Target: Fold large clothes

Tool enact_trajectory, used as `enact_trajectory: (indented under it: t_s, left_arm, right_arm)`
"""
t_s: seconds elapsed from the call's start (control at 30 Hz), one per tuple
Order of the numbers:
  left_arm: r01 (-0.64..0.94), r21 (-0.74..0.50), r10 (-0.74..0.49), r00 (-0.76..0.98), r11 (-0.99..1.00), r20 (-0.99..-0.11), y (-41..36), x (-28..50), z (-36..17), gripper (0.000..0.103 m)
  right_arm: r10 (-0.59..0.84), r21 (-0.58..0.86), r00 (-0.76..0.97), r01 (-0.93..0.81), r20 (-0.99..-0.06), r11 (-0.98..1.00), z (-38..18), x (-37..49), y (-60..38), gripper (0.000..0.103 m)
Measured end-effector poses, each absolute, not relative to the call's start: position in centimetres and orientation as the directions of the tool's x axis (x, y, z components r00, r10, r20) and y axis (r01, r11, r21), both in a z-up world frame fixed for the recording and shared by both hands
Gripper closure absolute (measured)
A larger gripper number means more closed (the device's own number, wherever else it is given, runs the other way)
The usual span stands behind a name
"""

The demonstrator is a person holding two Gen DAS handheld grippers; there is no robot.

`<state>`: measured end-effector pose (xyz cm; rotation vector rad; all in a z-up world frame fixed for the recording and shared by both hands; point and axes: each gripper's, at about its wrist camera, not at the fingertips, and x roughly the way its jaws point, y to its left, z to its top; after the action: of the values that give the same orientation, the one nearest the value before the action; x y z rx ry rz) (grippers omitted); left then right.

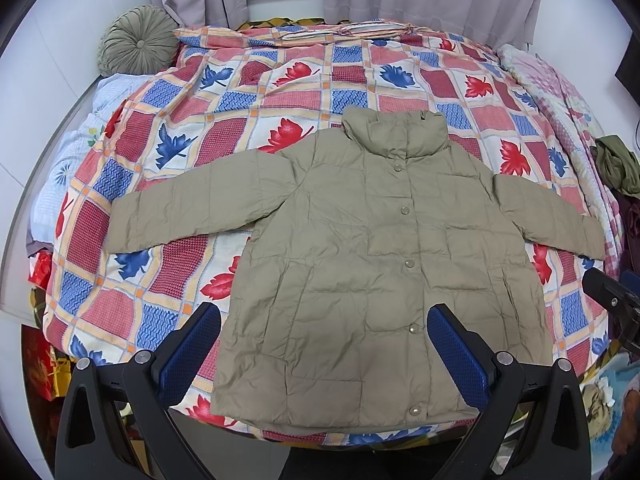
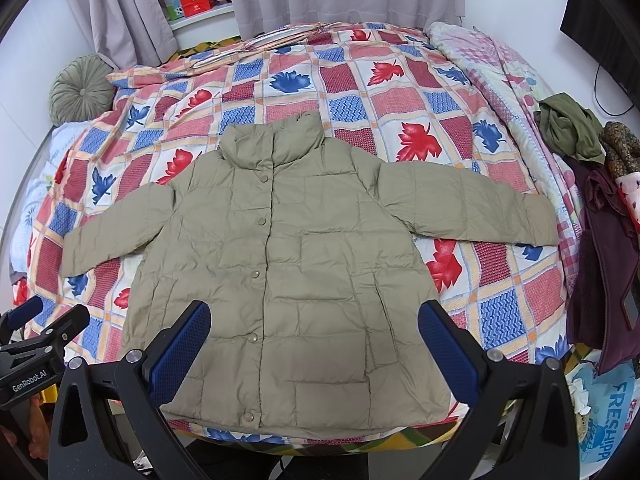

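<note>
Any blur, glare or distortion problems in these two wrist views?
Left wrist: sharp, evenly lit, the jacket crisp; strong fisheye bends the bed edges, corners vignetted black. Right wrist: same barrel distortion, no glare, soft shadow on the jacket hem.

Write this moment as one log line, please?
stage: fold not started | jacket: flat on bed, buttoned, sleeves spread | left gripper: open, empty, above hem | right gripper: open, empty, above hem

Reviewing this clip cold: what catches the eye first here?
A khaki puffer jacket lies spread flat, snapped shut, sleeves out, at the near end of a bed under a loud red-and-blue leaf-patterned quilt. Both the left gripper and right gripper hover open above its hem, touching nothing.
</note>
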<state>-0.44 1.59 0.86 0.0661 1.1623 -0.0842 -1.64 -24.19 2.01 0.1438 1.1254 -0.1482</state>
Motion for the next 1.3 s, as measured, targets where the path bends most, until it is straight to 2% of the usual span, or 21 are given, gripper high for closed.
enact_trajectory:
  t_s: [1.3]
  left_arm:
    - [0.102,0.004,-0.036,0.392,0.995,-0.919,1.79,-0.41,0.80,0.000]
  right_arm:
    - [-0.044,0.037,0.422,0.183,-0.906,0.982,1.98,-1.47,-23.91,0.000]
